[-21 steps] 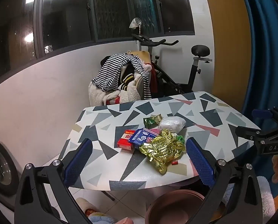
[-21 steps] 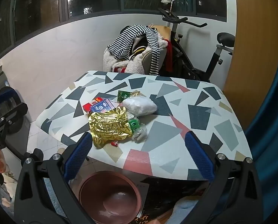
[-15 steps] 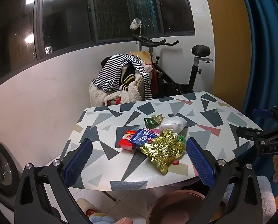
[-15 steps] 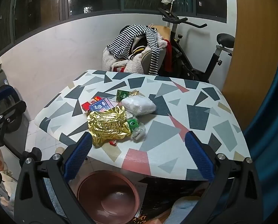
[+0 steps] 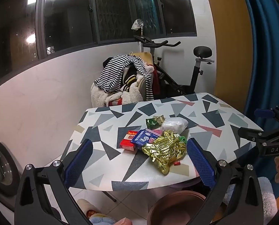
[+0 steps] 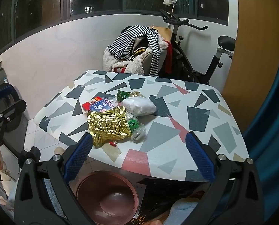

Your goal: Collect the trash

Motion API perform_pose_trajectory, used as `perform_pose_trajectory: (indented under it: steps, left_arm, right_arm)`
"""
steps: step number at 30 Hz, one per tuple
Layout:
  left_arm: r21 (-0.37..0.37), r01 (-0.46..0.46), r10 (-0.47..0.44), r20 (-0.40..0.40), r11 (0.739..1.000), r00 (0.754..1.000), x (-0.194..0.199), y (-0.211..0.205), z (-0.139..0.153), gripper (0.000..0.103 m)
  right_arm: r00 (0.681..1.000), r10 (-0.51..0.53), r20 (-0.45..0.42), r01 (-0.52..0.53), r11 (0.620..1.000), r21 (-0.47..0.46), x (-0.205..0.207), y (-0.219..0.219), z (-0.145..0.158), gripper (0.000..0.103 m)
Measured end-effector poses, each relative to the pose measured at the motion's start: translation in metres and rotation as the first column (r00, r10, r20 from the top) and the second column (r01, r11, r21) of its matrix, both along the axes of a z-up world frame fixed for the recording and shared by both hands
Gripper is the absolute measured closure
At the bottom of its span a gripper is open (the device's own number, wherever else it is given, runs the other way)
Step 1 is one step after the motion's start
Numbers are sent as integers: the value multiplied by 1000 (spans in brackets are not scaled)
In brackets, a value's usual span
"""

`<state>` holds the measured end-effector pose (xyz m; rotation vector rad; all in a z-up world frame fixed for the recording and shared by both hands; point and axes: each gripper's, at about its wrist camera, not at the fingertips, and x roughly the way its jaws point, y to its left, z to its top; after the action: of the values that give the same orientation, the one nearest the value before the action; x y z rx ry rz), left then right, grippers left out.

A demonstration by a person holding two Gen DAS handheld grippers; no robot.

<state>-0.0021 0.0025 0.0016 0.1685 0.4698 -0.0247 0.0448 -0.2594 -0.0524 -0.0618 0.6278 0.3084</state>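
Note:
A pile of trash lies on the patterned table (image 5: 109, 127) (image 6: 199, 112): a crumpled gold foil bag (image 5: 164, 148) (image 6: 108, 124), a red box (image 5: 129, 140) (image 6: 86, 106), a blue box (image 5: 145, 137) (image 6: 101, 106), a green wrapper (image 5: 152, 121) (image 6: 123, 94), a white plastic bag (image 5: 174, 124) (image 6: 139, 106) and a small green cap (image 6: 133, 124). A brown bin (image 5: 177, 208) (image 6: 106, 196) stands on the floor below the table's near edge. My left gripper (image 5: 139, 161) and right gripper (image 6: 138, 158) are both open and empty, short of the table.
A chair heaped with striped clothes (image 5: 124, 78) (image 6: 137, 48) and an exercise bike (image 5: 177, 71) (image 6: 195, 56) stand behind the table. A washing machine (image 5: 0, 168) is at the left, a blue curtain (image 5: 267, 56) at the right.
Both grippers have drawn back and risen slightly from the table; the trash has not moved.

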Motion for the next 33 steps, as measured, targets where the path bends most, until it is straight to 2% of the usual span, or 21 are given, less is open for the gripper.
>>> perform_pose_trajectory:
  steps: [33]
  left_arm:
    - [4, 4, -4, 6, 1000, 1000, -5, -2, -5, 5]
  right_arm:
    - [1000, -1, 7, 2, 1000, -14, 0, 0, 4, 6]
